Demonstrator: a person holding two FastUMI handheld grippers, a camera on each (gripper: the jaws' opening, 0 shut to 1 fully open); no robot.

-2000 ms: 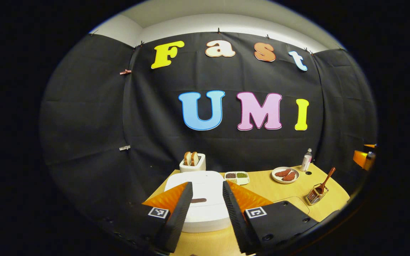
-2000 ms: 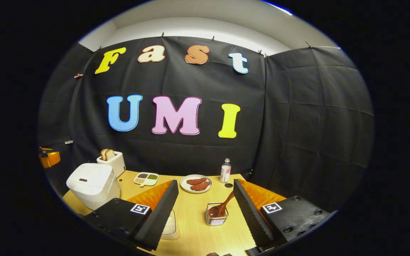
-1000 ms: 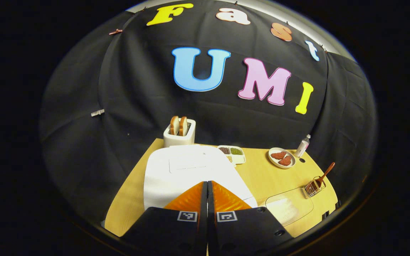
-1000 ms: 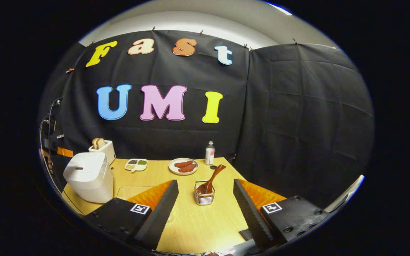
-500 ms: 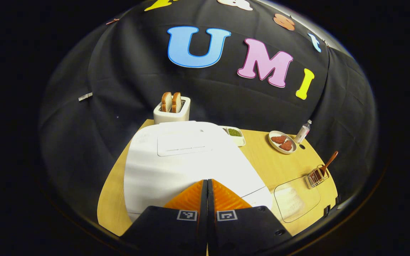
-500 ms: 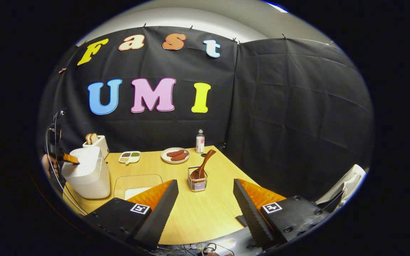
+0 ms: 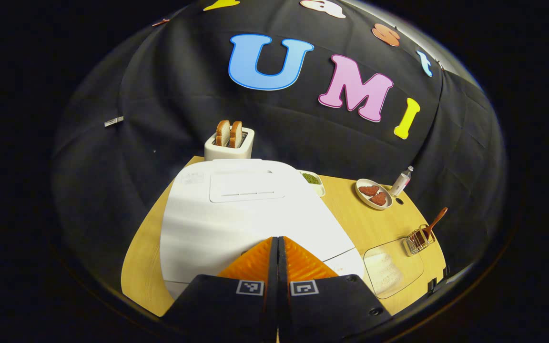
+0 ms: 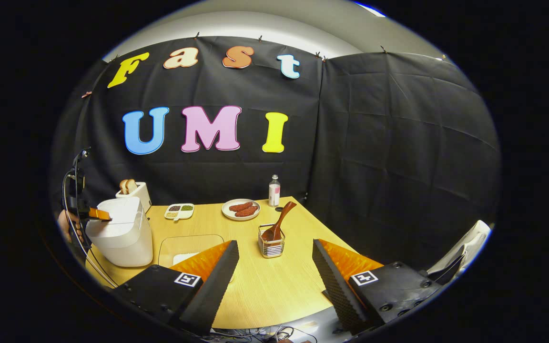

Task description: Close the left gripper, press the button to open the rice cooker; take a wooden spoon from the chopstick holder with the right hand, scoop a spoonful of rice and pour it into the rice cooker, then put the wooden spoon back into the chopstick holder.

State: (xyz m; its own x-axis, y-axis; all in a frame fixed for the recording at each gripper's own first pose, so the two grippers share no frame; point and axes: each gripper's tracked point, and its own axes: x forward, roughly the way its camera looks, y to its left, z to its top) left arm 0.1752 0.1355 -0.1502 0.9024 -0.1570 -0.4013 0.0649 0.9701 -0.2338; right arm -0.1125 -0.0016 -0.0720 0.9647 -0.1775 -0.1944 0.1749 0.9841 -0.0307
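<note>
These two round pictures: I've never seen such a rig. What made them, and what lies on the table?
A person holds a two-finger gripper in each hand; a fisheye camera rides on each and looks along its fingers. In the left gripper view the left gripper is shut, its tips at the front edge of the rice cooker, whose lid looks closed. In the right gripper view the right gripper is open and holds nothing, short of the chopstick holder with the wooden spoon in it. The table also bears a toaster, a plate, a bottle and a clear rice tray.
</note>
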